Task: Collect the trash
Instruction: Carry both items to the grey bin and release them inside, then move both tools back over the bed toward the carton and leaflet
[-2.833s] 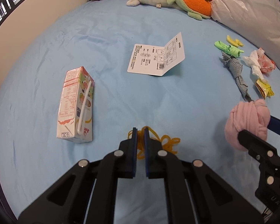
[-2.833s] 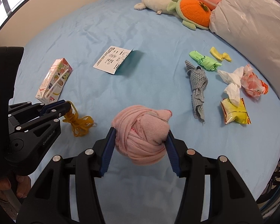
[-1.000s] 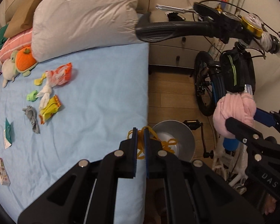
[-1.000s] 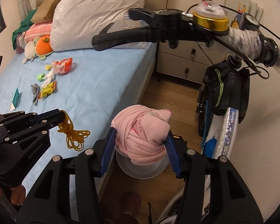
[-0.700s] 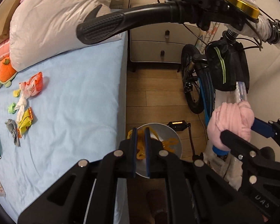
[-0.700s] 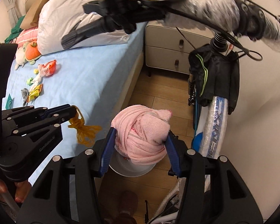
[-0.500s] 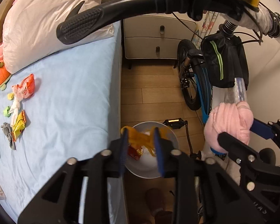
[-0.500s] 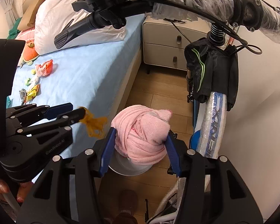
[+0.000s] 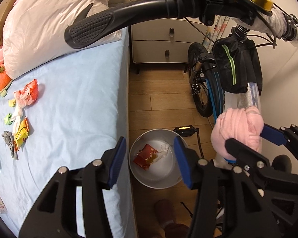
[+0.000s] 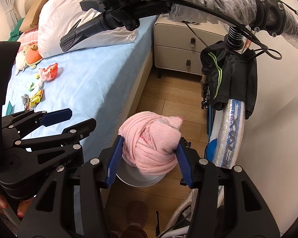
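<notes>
Now, step: dropping what I carry into the bin beside the bed.

Left tongs [image 9: 150,160]: mine, jaws opening, nothing between them; through the gap I look straight down into the bin [image 9: 147,180].

Right tongs [image 10: 149,158]: clamped on the pink cloth ball [image 10: 152,144], one pad on each side of it.

Bin: a round metal pail on the wood floor, just beside the bed [image 9: 73,103] edge. Inside lie a red wrapper [image 9: 146,156] and a crumpled white tissue [image 9: 163,150].

Key relation: in the right wrist view the pail's rim [image 10: 135,181] peeks out below the ball at about 6 o'clock, so I judge the ball hangs roughly over the opening, perhaps toward its far side. From the left wrist view, the ball [image 9: 238,132] sits at 3 o'clock of the pail, near the bicycle wheel [image 9: 200,83].

Nearer hand: the right, since it holds the load.

Next move, my guess: ease the right tongs apart; shift toward the bed first if the ball looks off-centre.

Left on the bed: wrappers [image 9: 20,132], tissue, a grey rag [image 9: 10,140], near 9 o'clock.
</notes>
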`<state>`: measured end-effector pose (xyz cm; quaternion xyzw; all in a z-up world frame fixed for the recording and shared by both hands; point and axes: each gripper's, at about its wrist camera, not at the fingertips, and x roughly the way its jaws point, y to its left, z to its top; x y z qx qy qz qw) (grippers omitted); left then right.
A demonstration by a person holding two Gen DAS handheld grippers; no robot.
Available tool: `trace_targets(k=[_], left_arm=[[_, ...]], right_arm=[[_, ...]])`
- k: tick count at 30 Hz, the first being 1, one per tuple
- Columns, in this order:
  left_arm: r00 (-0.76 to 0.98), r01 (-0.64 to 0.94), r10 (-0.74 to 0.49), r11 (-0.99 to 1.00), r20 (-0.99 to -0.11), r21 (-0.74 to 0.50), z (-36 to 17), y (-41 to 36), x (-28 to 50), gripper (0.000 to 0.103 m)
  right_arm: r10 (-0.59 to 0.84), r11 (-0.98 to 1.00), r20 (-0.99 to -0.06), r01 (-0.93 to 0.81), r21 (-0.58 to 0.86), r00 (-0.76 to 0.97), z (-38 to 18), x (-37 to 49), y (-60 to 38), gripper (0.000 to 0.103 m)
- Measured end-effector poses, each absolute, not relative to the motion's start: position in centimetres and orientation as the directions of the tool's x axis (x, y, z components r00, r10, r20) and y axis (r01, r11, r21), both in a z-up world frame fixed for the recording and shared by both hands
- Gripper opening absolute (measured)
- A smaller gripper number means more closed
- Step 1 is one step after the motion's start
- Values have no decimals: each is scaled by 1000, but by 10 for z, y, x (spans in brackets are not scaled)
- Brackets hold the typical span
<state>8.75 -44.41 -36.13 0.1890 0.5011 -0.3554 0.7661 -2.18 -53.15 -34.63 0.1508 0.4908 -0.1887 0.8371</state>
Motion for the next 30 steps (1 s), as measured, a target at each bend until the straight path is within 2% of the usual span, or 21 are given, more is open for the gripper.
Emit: trace_targets(k=[4, 12, 23, 30], left_arm=[[250, 726, -345, 685, -905, -60, -361, -435, 91, 51], [279, 696, -315, 717, -907, -35, -363, -410, 101, 59], [306, 639, -300, 768, -903, -39, -357, -369, 112, 59], [351, 554, -268, 832, -897, -31, -351, -310, 126, 59]], right_arm=[[-146, 888, -883, 452, 82, 447, -349, -17, -527, 52], [-154, 899, -880, 434, 64, 448, -349, -6, -514, 64], [-143, 927, -878, 373, 43, 457, -342, 13, -485, 64], [-111, 960, -873, 279, 30, 475, -334, 38, -436, 64]])
